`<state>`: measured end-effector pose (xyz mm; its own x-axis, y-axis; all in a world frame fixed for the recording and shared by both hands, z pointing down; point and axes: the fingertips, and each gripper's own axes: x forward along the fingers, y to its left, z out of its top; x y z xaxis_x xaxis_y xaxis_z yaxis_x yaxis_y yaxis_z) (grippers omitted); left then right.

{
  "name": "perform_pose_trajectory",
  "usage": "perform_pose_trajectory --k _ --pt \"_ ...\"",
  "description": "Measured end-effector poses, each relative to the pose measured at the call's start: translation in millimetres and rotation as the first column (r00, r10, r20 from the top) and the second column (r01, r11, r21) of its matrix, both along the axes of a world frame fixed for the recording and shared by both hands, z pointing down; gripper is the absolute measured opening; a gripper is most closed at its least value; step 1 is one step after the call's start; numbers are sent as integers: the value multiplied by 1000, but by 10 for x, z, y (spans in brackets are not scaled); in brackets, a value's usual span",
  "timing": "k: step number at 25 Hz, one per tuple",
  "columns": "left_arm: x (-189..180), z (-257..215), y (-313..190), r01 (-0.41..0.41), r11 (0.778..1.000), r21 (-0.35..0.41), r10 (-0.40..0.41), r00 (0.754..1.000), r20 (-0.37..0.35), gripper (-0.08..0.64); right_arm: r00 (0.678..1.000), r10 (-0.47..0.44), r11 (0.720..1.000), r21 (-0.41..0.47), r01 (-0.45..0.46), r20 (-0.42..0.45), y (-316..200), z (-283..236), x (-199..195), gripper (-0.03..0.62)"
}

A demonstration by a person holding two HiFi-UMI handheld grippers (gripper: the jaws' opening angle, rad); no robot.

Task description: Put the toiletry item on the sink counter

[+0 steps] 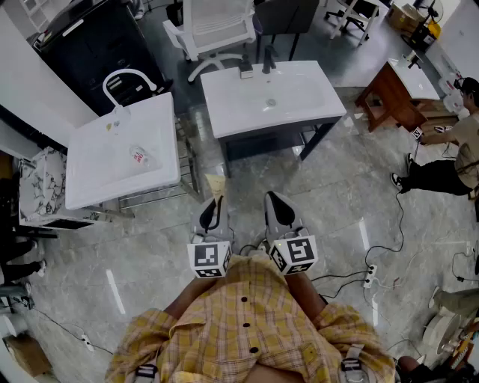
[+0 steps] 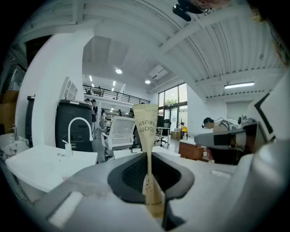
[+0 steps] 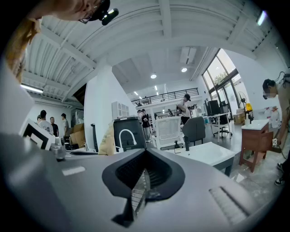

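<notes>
Carry step. Your left tool is clenched on the lower end of a paper toothbrush packet. The packet stands upright out of the jaws, well short of either sink. Your right tool is clenched on nothing, jaws together. You hold both tools close to your body.

Placing not yet begun, by my reading. The next move calls for a walk forward, a reach over a sink top, the packet lowered onto a flat bare part, then release. The paper looks thin and light, so it may slide toward the bowl if you set it near the edge.

Two white surfaces lie ahead:
- Left surface: arched white tap, a small clear thing in the bowl.
- Centre surface: dark taps at the back, otherwise bare, nearly straight ahead.

I cannot tell which one is meant.

Room: glossy grey stone floor, with a power strip and cables to your right. A white chair stands behind the centre surface. A person sits on the floor far right, beside a wooden cabinet.
</notes>
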<state>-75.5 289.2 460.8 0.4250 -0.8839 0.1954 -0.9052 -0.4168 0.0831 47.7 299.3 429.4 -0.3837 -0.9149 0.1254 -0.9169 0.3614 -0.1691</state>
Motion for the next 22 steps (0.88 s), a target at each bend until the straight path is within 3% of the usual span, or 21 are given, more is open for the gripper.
perform_pose_trajectory --k 13,22 --pt "156 -2 -97 26 1000 4 -26 1000 10 28 999 -34 999 9 34 -6 -108 5 153 2" --pt "483 17 -162 53 999 1 -53 998 29 29 998 -45 999 7 44 36 -248 21 548 2"
